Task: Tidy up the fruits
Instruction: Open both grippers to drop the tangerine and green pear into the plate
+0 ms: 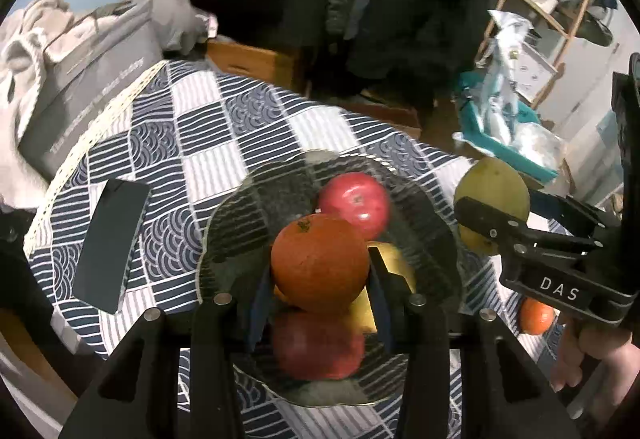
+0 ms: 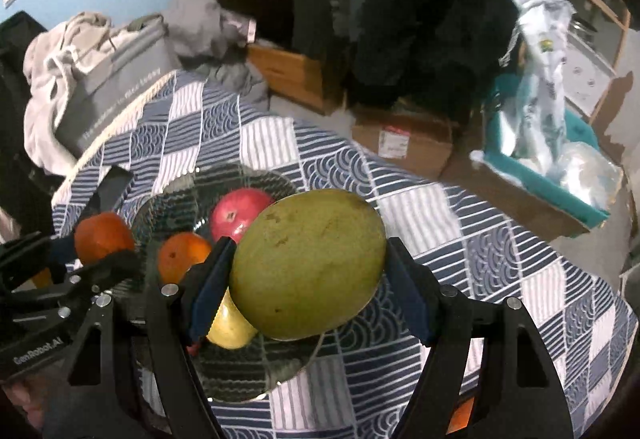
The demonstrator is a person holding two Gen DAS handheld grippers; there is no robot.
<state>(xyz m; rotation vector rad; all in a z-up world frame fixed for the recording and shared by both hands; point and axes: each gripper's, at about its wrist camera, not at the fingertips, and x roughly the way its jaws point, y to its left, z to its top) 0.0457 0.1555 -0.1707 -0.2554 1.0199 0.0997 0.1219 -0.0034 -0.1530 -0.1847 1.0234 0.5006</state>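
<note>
My left gripper (image 1: 320, 267) is shut on an orange (image 1: 320, 263), held just above a clear glass plate (image 1: 224, 223). On the plate lie a red apple (image 1: 354, 201), a second red apple (image 1: 318, 345) and a yellow fruit (image 1: 394, 267). My right gripper (image 2: 310, 251) is shut on a large green mango (image 2: 308, 263) over the plate's right side (image 2: 168, 199). The right wrist view shows a red apple (image 2: 240, 213), an orange (image 2: 182, 255) and the yellow fruit (image 2: 230, 327) on the plate. Another orange (image 1: 536, 315) lies on the checked cloth.
A dark phone (image 1: 110, 243) lies on the cloth left of the plate. A grey box (image 1: 88, 87) with laundry sits beyond the table's left edge. Behind are a cardboard box (image 2: 404, 143), a teal bin (image 2: 540, 175), a wooden shelf and hanging dark coats.
</note>
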